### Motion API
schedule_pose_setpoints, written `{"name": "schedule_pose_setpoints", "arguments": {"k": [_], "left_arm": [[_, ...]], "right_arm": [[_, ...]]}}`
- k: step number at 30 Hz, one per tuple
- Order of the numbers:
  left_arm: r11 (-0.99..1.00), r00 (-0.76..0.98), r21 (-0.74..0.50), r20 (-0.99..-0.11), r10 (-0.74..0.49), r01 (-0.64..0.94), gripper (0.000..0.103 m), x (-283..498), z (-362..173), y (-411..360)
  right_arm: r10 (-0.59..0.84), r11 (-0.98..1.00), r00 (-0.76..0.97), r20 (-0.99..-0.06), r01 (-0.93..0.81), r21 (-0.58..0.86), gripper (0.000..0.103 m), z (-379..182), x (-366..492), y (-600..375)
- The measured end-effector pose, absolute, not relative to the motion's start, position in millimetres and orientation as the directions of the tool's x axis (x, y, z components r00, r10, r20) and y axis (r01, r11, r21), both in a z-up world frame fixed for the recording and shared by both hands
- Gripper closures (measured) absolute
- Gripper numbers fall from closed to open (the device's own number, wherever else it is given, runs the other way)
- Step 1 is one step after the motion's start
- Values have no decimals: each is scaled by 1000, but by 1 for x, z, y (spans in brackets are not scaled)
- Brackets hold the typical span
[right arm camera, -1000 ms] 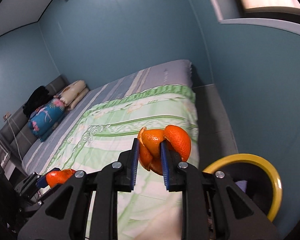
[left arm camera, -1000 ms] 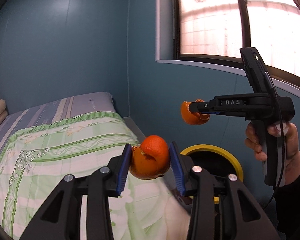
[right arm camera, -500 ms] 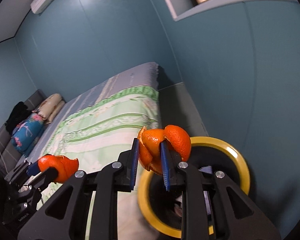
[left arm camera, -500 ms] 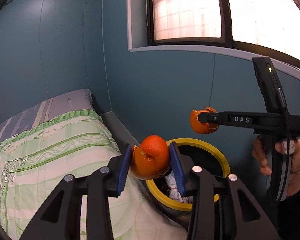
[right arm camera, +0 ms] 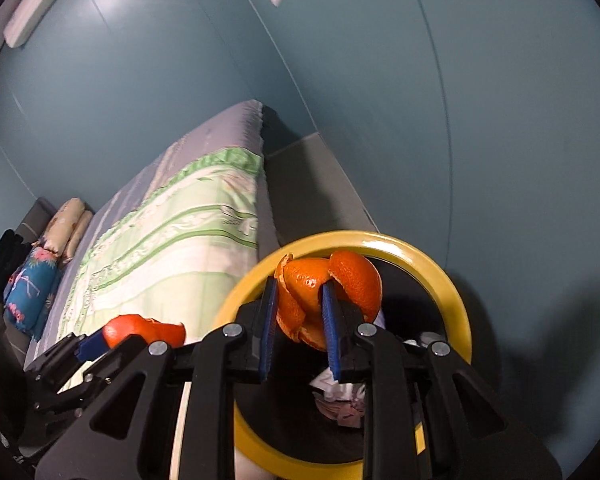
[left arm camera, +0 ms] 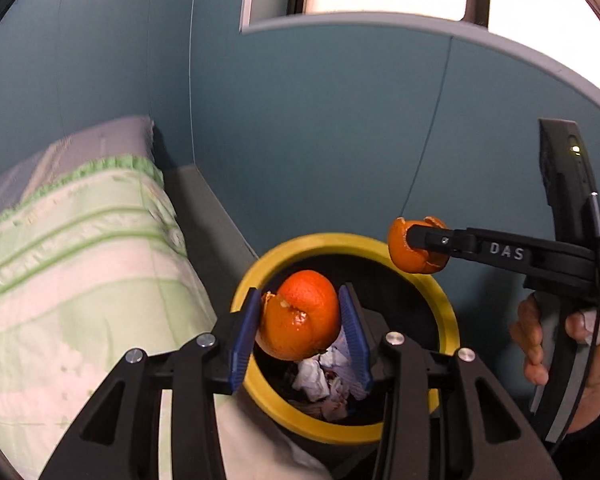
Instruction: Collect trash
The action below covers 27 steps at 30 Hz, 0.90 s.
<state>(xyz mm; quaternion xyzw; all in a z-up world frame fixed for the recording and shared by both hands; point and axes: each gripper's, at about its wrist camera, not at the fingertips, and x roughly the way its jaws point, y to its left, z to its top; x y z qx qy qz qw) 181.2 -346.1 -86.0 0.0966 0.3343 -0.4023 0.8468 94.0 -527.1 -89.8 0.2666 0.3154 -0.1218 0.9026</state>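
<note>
My left gripper (left arm camera: 299, 320) is shut on a curled orange peel (left arm camera: 304, 304), held over the near side of a black bin with a yellow rim (left arm camera: 448, 312). My right gripper (right arm camera: 300, 308) has a second orange peel (right arm camera: 352, 276) between its blue pads and its jaws are opening; the peel still sits against the pads, over the bin's rim (right arm camera: 458, 304). In the left wrist view the right gripper (left arm camera: 410, 240) comes in from the right above the bin's far edge. The left gripper (right arm camera: 96, 344) shows low left in the right wrist view.
Crumpled white paper (left arm camera: 312, 376) lies in the bin. A bed with a green and white quilt (left arm camera: 80, 240) stands close to the bin's left. Teal wall (left arm camera: 340, 140) rises right behind the bin. Pillows (right arm camera: 66, 220) lie at the bed's far end. A hand (left arm camera: 540, 344) holds the right gripper.
Both grippers have come down and forward with their peels, from above the bed's edge to over the bin's mouth. The bin now fills the lower middle of both views.
</note>
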Motion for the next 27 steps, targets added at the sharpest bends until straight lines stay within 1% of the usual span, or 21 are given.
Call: {"name": "schedule_pose_setpoints", "arguments": {"k": [1, 2, 3, 4, 5, 6, 7, 10, 11, 14, 16, 18, 19, 21, 24, 27], "left_arm": [[660, 447, -113, -651, -614, 742, 59, 184, -90, -348], [667, 445, -122, -655, -610, 735, 50, 188, -94, -349], [673, 448, -128, -655, -609, 728, 45, 189, -96, -349], [682, 452, -139, -652, -608, 718, 37, 192, -98, -347], [691, 458, -144, -652, -605, 708, 33, 194, -98, -344], [702, 466, -148, -651, -600, 697, 33, 197, -98, -338], [706, 469, -148, -652, -596, 692, 32, 198, -98, -335], [738, 500, -166, -637, -587, 654, 24, 206, -92, -309], [744, 511, -171, -627, -588, 646, 20, 206, -89, -299], [792, 587, -151, -592, -552, 592, 16, 210, -76, -261], [810, 623, -168, -558, -548, 562, 14, 209, -65, -232], [834, 669, -161, -526, -525, 527, 9, 203, -53, -204], [842, 689, -156, -509, -516, 516, 8, 199, -49, -193], [865, 743, -129, -462, -484, 484, 8, 187, -37, -165], [896, 805, -106, -405, -435, 431, 8, 167, -21, -123], [918, 847, -119, -356, -396, 379, 8, 146, -6, -87]], "right_arm": [[-52, 823, 763, -644, 398, 406, 80, -95, 95, -530], [-52, 816, 757, -651, 408, 410, 80, -98, 97, -532], [-56, 811, 751, -657, 418, 409, 79, -102, 96, -536], [-59, 803, 742, -668, 433, 409, 78, -106, 98, -539], [-59, 799, 738, -672, 439, 412, 75, -108, 99, -540], [-61, 794, 735, -675, 446, 414, 71, -110, 99, -540], [-63, 789, 733, -678, 452, 416, 69, -112, 99, -541], [-68, 784, 738, -671, 456, 422, 66, -109, 95, -541], [-78, 790, 743, -665, 453, 413, 60, -105, 94, -538], [-113, 805, 751, -651, 453, 382, 57, -92, 94, -527], [-124, 819, 760, -638, 441, 367, 54, -82, 92, -514], [-141, 837, 773, -619, 426, 342, 41, -72, 91, -500], [-154, 846, 781, -605, 420, 327, 38, -66, 89, -489], [-173, 869, 807, -565, 395, 299, 28, -52, 84, -463], [-184, 900, 841, -508, 352, 258, 18, -34, 78, -420], [-177, 921, 878, -445, 307, 239, 11, -19, 68, -379]]}}
